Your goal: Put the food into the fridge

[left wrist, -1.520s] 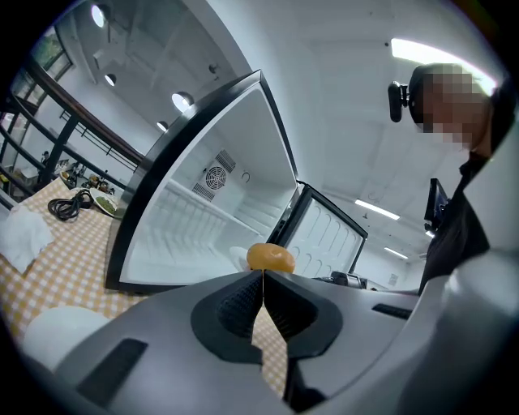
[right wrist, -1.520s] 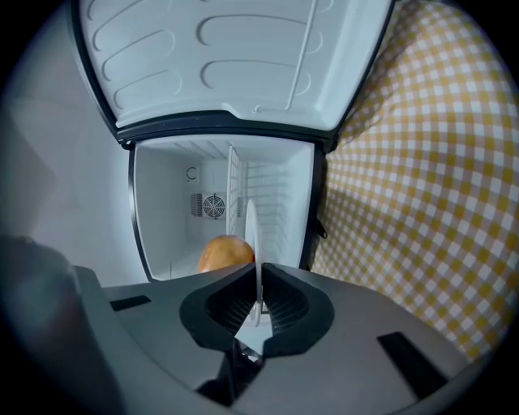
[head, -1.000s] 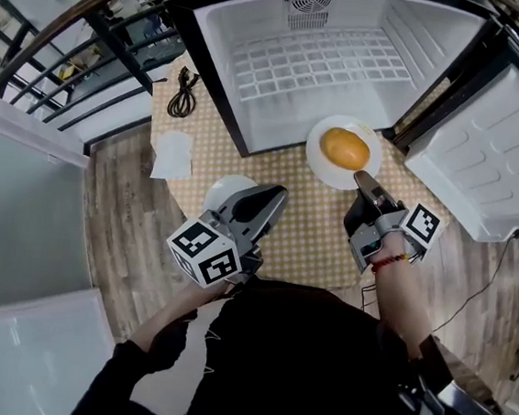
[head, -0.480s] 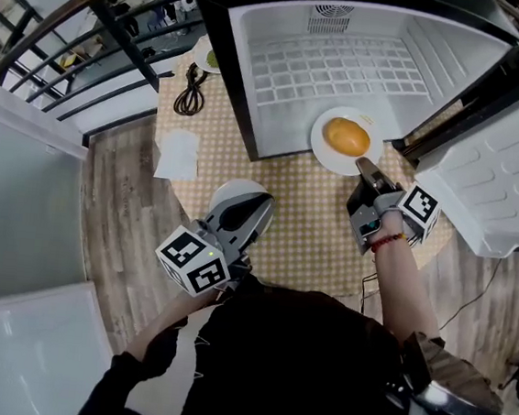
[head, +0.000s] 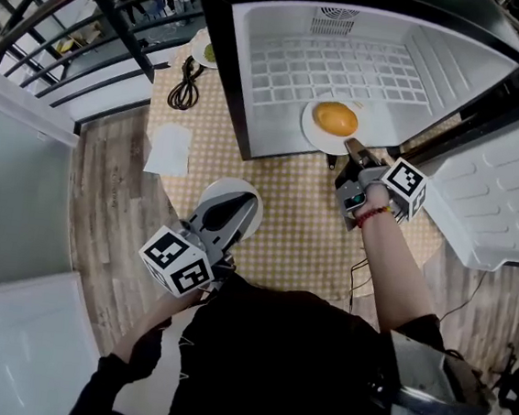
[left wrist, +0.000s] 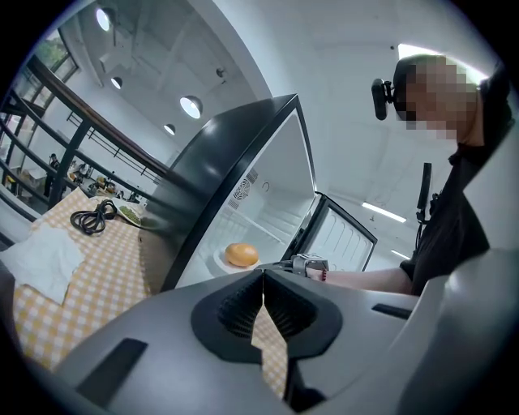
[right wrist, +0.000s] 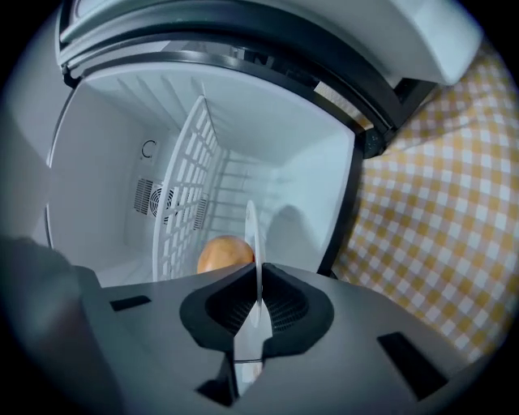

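At lower left, the left gripper [head: 239,207] hangs idle and out of the way, its jaws pressed together on nothing. Right of centre, the right gripper [head: 350,148] pinches the round white plate [head: 312,129] by its rim. This seems meant to keep the orange bun [head: 335,118] level at the threshold of the open white-lined fridge [head: 258,45].

Right gripper [right wrist: 258,282]: jaws clamped on the rim of a white plate [right wrist: 250,231], seen edge-on. Round orange bun [right wrist: 220,253] sits on the plate, left of the rim. Beyond: open fridge [right wrist: 308,174] interior, white wire shelf [right wrist: 185,190]; checked cloth [right wrist: 438,235] at right.
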Demonstrator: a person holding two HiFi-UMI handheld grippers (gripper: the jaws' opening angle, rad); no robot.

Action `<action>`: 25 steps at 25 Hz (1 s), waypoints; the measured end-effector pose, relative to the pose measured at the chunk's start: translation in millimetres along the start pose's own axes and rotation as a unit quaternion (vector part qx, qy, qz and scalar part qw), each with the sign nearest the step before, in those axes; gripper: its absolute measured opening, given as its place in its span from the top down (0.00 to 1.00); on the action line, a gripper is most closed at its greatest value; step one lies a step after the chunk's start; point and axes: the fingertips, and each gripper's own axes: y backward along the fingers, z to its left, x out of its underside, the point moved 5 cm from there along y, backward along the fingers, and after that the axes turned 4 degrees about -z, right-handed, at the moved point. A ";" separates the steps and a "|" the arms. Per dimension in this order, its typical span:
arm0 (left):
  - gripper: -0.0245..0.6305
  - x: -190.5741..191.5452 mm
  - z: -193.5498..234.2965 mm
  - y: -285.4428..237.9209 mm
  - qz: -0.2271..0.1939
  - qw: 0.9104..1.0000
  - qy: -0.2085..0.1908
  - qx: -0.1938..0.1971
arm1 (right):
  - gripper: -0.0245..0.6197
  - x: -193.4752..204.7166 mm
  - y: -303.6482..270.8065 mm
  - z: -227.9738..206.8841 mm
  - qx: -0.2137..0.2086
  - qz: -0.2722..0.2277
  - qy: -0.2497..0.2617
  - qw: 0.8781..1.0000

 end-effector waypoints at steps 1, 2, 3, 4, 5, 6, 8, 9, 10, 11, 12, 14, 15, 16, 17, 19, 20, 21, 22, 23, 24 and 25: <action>0.94 0.1 1.4 1.6 -0.001 1.000 0.001 -0.004 | 0.92 -1.4 -4.7 -0.1 0.003 0.001 0.004 1.000; 0.94 0.1 2.9 3.1 -0.001 1.000 0.002 -0.009 | 0.92 -2.9 -9.1 -0.3 0.007 0.002 0.009 1.000; 0.94 0.1 4.2 4.4 -0.002 1.000 0.003 -0.013 | 0.92 -4.4 -12.9 -0.5 0.010 0.003 0.013 1.000; 0.94 0.1 5.0 5.6 -0.004 1.000 0.005 -0.016 | 0.92 -5.9 -16.2 -0.5 0.014 0.004 0.017 1.000; 0.94 0.1 5.5 6.5 -0.005 1.000 0.006 -0.019 | 0.92 -7.3 -19.2 -0.5 0.017 0.006 0.019 1.000; 0.94 0.0 5.9 7.2 -0.006 1.000 0.006 -0.021 | 0.92 -8.4 -22.1 -0.3 0.018 0.008 0.019 1.000; 0.94 -0.1 6.9 8.2 -0.006 1.000 0.005 -0.025 | 0.92 -9.5 -27.6 0.3 0.019 0.013 0.019 1.000; 0.94 0.2 7.3 8.6 -0.006 1.000 0.005 -0.026 | 0.92 -9.5 -30.0 0.7 0.019 0.017 0.020 0.999; 0.94 0.5 7.5 8.9 -0.006 1.000 0.005 -0.027 | 0.92 -9.4 -31.9 0.8 0.020 0.021 0.020 0.999; 0.94 0.7 7.5 9.2 -0.007 1.000 0.005 -0.029 | 0.92 -9.3 -33.5 0.6 0.022 0.026 0.020 0.999; 0.94 0.6 7.7 9.5 -0.007 0.999 0.006 -0.030 | 0.92 -9.3 -34.9 0.2 0.024 0.029 0.021 0.999; 0.94 -0.1 8.6 10.6 -0.009 0.999 0.006 -0.034 | 0.92 -9.3 -37.5 -0.5 0.029 0.032 0.027 0.999; 0.94 -0.4 9.2 11.2 -0.009 0.999 0.006 -0.036 | 0.92 -9.3 -38.8 -0.8 0.032 0.033 0.031 0.998; 0.94 -0.6 9.7 11.7 -0.010 0.999 0.006 -0.037 | 0.92 -9.2 -40.0 -1.1 0.035 0.034 0.034 0.998; 0.94 -0.7 10.1 12.1 -0.011 0.999 0.006 -0.039 | 0.92 -9.2 -41.1 -1.5 0.037 0.034 0.036 0.998; 0.94 -0.5 10.7 12.5 -0.011 0.999 0.008 -0.041 | 0.92 -8.7 -42.8 -2.2 0.040 0.037 0.039 0.998; 0.94 -0.5 11.0 12.6 -0.012 0.999 0.010 -0.042 | 0.92 -8.2 -43.5 -2.6 0.041 0.039 0.041 0.998; 0.94 -0.6 11.1 12.7 -0.013 0.999 0.011 -0.043 | 0.92 -8.0 -44.0 -2.9 0.042 0.040 0.042 0.997; 0.94 -0.7 11.0 12.9 -0.014 0.999 0.012 -0.043 | 0.92 -8.0 -44.3 -3.2 0.044 0.042 0.044 0.997; 0.94 -0.8 10.7 13.1 -0.014 0.999 0.012 -0.043 | 0.92 -8.1 -44.7 -3.5 0.045 0.043 0.046 0.997; 0.94 -0.6 10.5 13.5 -0.014 0.999 0.012 -0.043 | 0.92 -8.5 -45.2 -3.8 0.046 0.044 0.048 0.997; 0.94 -0.2 10.6 14.1 -0.014 0.999 0.012 -0.044 | 0.92 -9.0 -45.8 -4.0 0.046 0.045 0.051 0.997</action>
